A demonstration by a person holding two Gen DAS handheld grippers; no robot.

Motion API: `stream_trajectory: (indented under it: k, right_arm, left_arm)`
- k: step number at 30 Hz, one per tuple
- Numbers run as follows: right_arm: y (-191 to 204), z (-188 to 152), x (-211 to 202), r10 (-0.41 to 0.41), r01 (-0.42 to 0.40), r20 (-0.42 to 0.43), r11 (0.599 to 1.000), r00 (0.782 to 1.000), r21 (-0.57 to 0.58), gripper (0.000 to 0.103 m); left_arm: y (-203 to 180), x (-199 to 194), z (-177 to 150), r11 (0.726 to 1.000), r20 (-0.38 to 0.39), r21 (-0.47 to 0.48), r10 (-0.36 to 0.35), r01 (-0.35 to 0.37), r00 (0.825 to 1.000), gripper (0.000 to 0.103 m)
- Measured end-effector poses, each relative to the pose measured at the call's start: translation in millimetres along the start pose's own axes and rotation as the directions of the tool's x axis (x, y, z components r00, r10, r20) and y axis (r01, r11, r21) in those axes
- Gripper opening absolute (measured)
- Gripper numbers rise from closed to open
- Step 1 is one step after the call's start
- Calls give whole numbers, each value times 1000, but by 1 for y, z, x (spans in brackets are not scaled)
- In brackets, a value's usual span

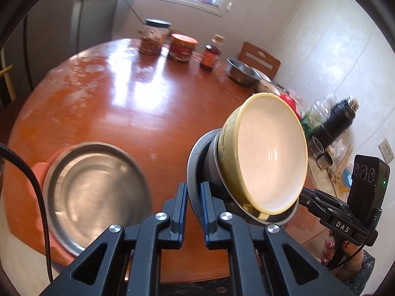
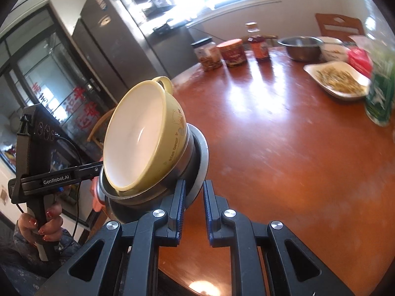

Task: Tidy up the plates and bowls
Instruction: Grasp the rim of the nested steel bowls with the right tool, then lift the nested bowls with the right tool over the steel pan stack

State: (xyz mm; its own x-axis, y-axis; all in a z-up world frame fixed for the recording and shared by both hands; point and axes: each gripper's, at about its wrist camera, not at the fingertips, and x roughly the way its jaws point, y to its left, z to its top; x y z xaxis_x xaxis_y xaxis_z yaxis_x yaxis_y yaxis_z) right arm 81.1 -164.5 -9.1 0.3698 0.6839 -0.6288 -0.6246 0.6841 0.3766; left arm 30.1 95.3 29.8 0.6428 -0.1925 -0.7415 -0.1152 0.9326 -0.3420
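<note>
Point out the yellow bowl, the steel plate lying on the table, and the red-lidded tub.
yellow bowl [image 1: 271, 153]: left wrist view, on its white inside.
steel plate [image 1: 96, 194]: left wrist view, on its flat middle.
red-lidded tub [image 1: 181, 48]: left wrist view, on its side wall.
</note>
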Motion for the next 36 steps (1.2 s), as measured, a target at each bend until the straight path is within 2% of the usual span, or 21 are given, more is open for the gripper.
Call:
stream_trajectory:
  k: [8, 16, 18, 19, 20, 21, 22, 27, 31, 36]
  right_arm:
    - [53, 25, 47, 76, -79, -39, 993, 996, -87, 16]
    - [98, 33, 93, 130, -144, -104, 979, 986, -144, 16]
    - [105, 34, 101, 133, -150, -116, 977, 984, -152, 16]
    - [109, 34, 103, 147, -165, -122, 974, 982, -154, 10]
    - [111, 35, 105, 156, -174, -126, 972, 980, -156, 7]
    - [117, 34, 107, 169, -191, -132, 967, 977, -168, 7]
    - [121, 34, 110, 186, -209, -141, 962, 972, -174, 7]
    - [135, 25, 128, 179, -215, -188, 958, 966, -191, 7]
    - [139, 18, 136, 186, -227, -213, 955, 959, -190, 8]
    - [139, 15, 133, 159, -203, -212, 958, 964, -204, 13]
  left_arm:
    - [60, -43, 3, 994, 64, -72, 86, -81, 994, 10]
    - [101, -72, -4, 981, 95, -126, 157, -145, 983, 9]
    - [108, -74, -8, 980, 95, -134, 158, -144, 983, 8]
    - [111, -74, -9, 981, 92, -135, 151, -138, 984, 8]
    - [113, -73, -10, 981, 92, -134, 154, -141, 984, 11]
    - [116, -72, -11, 984, 90, -141, 125, -112, 988, 18]
    - [120, -70, -12, 984, 89, -157, 100, -85, 991, 21]
    - [135, -54, -21, 974, 31, -173, 154, -146, 988, 20]
    - [139, -46, -28, 975, 18, -177, 136, -131, 990, 20]
    - [140, -46, -29, 977, 30, -176, 129, -122, 991, 20]
